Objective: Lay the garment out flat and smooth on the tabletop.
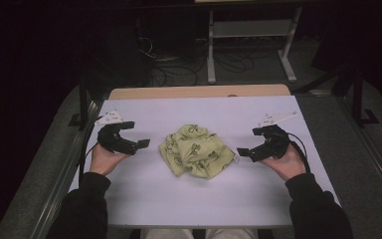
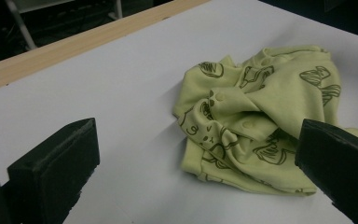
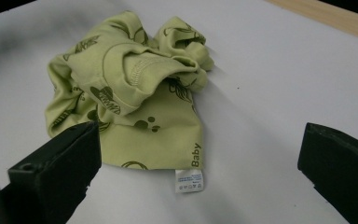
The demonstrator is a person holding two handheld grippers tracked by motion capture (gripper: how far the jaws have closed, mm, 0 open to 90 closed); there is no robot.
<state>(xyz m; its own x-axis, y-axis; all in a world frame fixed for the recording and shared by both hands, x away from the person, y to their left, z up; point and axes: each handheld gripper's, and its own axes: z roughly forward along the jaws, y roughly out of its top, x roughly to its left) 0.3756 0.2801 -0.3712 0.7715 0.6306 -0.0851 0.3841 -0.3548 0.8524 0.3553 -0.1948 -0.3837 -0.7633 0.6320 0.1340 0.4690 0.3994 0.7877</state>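
Observation:
A crumpled light-green baby garment (image 1: 195,150) with dark printed figures lies in the middle of the white table (image 1: 144,194). My left gripper (image 1: 135,134) rests on the table just left of it, open, jaws pointing toward the cloth. My right gripper (image 1: 248,141) sits just right of it, open too. In the left gripper view the garment (image 2: 265,102) lies ahead between the spread jaws of the left gripper (image 2: 198,140), untouched. In the right gripper view the garment (image 3: 126,79) shows a hem reading "Baby" and a white label (image 3: 189,179), with the right gripper (image 3: 200,144) empty.
A wooden strip (image 1: 199,91) runs along the table's far edge. Beyond it stands a white desk frame (image 1: 248,30) with cables (image 1: 179,69) on the dark floor. Bare white tabletop lies in front of and behind the garment.

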